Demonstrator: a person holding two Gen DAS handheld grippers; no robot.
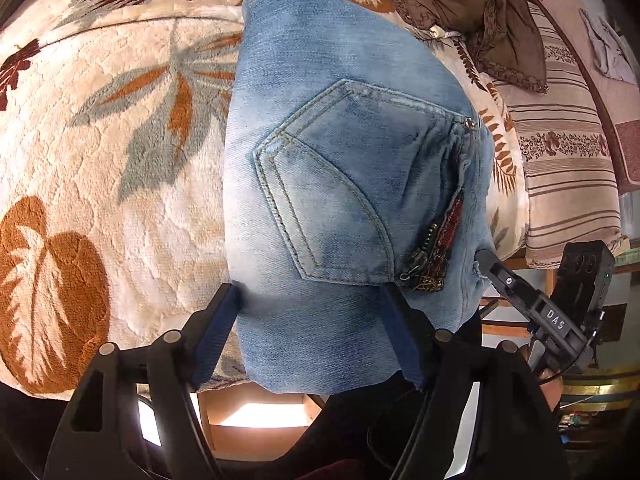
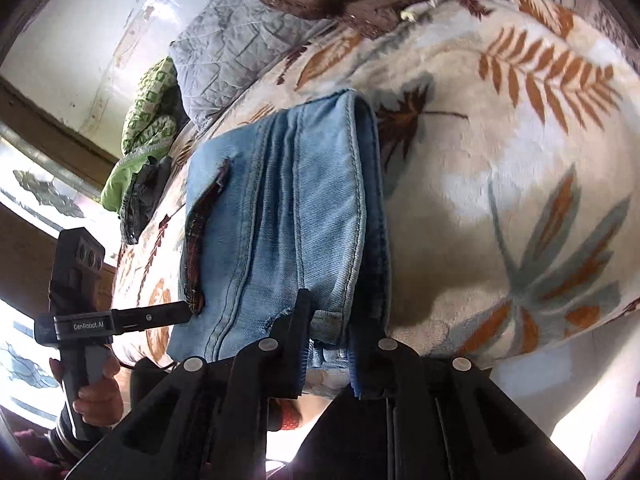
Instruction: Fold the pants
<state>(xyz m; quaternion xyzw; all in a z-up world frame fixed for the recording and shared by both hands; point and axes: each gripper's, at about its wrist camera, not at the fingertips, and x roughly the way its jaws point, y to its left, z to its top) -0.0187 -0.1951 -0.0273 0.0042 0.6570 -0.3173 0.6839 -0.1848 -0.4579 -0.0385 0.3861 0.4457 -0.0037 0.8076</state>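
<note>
One jeans [image 1: 340, 200], two grippers (one blanket [image 1: 100, 160])

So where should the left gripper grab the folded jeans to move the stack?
Take the jeans at the near edge overhanging the blanket, coming in level from the bedside, below the back pocket. The layers hang free there, so the left gripper with its open jaws can straddle them all.

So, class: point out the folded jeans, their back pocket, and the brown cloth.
folded jeans [image 2: 280, 208], right wrist view, top denim layer
back pocket [image 1: 340, 184], left wrist view, pocket centre
brown cloth [image 1: 480, 12], left wrist view, crumpled middle
</note>
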